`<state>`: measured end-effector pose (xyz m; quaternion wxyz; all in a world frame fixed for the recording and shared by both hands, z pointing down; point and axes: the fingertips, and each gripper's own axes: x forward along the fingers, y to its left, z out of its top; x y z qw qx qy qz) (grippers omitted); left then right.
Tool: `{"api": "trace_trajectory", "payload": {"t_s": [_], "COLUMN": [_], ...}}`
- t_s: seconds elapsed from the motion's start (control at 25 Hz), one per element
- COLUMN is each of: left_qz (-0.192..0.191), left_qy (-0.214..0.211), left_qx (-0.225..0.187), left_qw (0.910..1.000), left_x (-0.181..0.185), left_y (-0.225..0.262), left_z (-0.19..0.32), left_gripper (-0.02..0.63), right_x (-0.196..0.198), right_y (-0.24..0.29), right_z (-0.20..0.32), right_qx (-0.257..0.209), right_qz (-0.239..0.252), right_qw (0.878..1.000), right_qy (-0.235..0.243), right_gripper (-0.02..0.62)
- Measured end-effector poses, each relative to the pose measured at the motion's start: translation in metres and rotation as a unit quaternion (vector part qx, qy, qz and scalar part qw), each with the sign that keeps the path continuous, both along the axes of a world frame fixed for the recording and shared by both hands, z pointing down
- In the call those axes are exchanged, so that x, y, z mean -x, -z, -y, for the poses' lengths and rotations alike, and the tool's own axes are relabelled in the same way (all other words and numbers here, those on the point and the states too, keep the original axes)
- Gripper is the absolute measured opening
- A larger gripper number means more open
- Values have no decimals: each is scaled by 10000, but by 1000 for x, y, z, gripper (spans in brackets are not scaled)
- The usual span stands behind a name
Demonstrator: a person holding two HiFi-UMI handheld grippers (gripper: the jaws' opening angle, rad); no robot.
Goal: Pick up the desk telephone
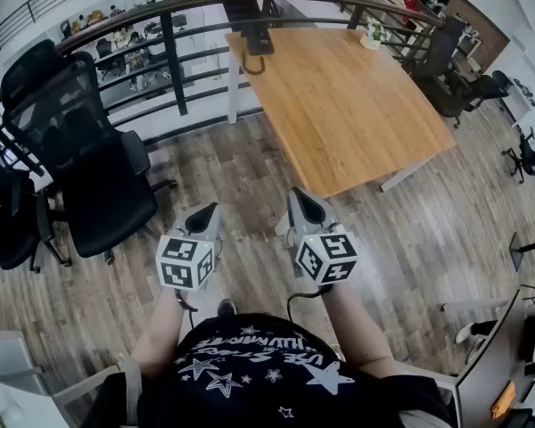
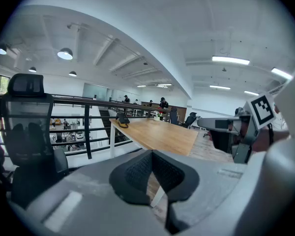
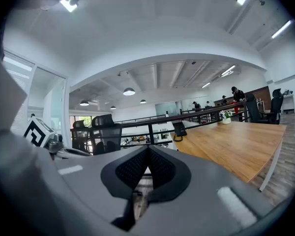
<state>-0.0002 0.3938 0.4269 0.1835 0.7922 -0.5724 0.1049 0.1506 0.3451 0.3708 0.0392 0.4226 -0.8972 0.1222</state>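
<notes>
My left claw (image 1: 209,210) and right claw (image 1: 305,194) are both closed and hold nothing. The desk telephone (image 1: 254,41) sits at the far corner of the counter (image 1: 339,105), well apart from me. I should step closer first, then open one claw wide.

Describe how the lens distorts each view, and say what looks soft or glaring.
Head view: fisheye bows the railing into an arc; the wooden table is sharp. Left gripper view: black vignette in the corners, left claw soft up close, ceiling strip light glaring. Right gripper view: same vignette, right claw soft, ceiling bulging into a dome.
</notes>
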Motion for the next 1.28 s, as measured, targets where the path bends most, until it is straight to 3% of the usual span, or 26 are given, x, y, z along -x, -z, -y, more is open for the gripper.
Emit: {"api": "trace_trajectory", "payload": {"t_s": [0.64, 1.28], "left_qz": [66, -126], "left_qy": [-103, -306], "left_qx": [76, 162], "left_qw": [9999, 9993], "left_x": [17, 60], "left_y": [-5, -29], "left_z": [-21, 2], "left_gripper": [2, 2], "right_x": [21, 27], "right_y": [6, -20], "right_z": [-10, 8], "right_qx": [-130, -78], "right_qz": [-36, -123], "right_qw": [9999, 9974], "right_qy": [8, -699], "right_gripper": [0, 2]}}
